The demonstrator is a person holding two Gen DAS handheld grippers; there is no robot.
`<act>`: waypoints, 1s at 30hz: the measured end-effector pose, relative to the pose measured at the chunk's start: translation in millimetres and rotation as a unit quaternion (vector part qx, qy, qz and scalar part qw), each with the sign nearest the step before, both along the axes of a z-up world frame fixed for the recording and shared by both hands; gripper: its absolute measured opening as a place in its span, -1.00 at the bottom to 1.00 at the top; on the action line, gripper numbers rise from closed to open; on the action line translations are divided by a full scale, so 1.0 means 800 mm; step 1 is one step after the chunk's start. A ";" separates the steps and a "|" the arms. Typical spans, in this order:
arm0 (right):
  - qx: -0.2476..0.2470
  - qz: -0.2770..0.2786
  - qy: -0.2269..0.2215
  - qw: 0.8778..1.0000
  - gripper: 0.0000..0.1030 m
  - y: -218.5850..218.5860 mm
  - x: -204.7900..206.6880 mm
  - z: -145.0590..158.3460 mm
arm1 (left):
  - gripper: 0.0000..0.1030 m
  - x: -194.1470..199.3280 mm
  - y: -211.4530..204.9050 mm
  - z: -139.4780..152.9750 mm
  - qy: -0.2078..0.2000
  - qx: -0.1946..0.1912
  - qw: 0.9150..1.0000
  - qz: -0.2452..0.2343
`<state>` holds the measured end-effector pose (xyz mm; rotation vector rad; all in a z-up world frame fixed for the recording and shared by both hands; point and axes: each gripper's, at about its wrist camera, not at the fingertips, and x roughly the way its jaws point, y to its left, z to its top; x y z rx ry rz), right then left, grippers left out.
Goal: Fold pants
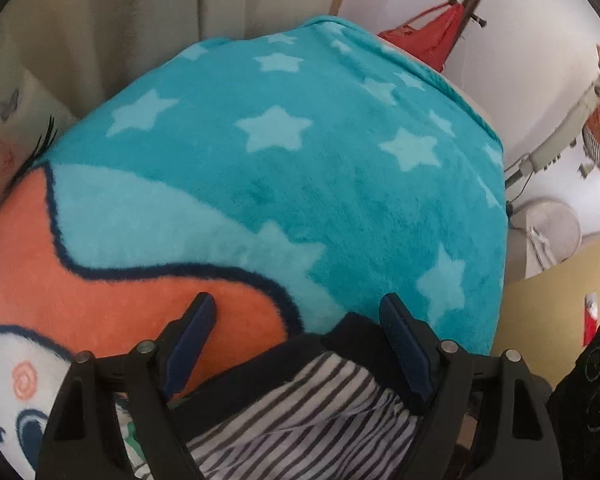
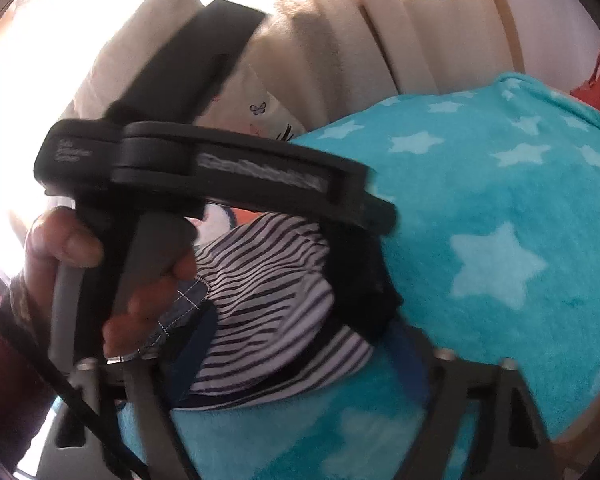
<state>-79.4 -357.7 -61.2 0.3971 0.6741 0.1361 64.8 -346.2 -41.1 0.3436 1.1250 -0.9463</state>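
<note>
On the star blanket, striped pants between both tools' spread, non-pinching fingers.

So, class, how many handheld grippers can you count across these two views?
2. The left gripper is over the striped pants on the star blanket; the right gripper is low in its own view, fingers either side of the same pants.

Ahead of my left claw spreads a fluffy teal fleece blanket with pale stars. Beyond it, up right, hangs a red cloth bag. Far right stands a white pedestal fan; cream curtains hang up left.
</note>
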 end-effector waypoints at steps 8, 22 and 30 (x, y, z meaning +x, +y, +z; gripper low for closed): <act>0.034 -0.002 -0.017 0.999 -0.46 -0.015 0.003 0.012 | -0.62 -0.003 0.022 0.031 0.006 -0.044 0.999 0.016; -0.046 0.140 -0.068 0.987 -0.48 0.119 0.015 0.075 | -0.61 -0.010 0.250 0.079 0.000 -0.165 0.963 0.211; -0.062 0.248 -0.037 0.966 -0.27 0.208 0.030 0.047 | -0.20 -0.030 0.371 0.056 -0.005 -0.186 0.921 0.343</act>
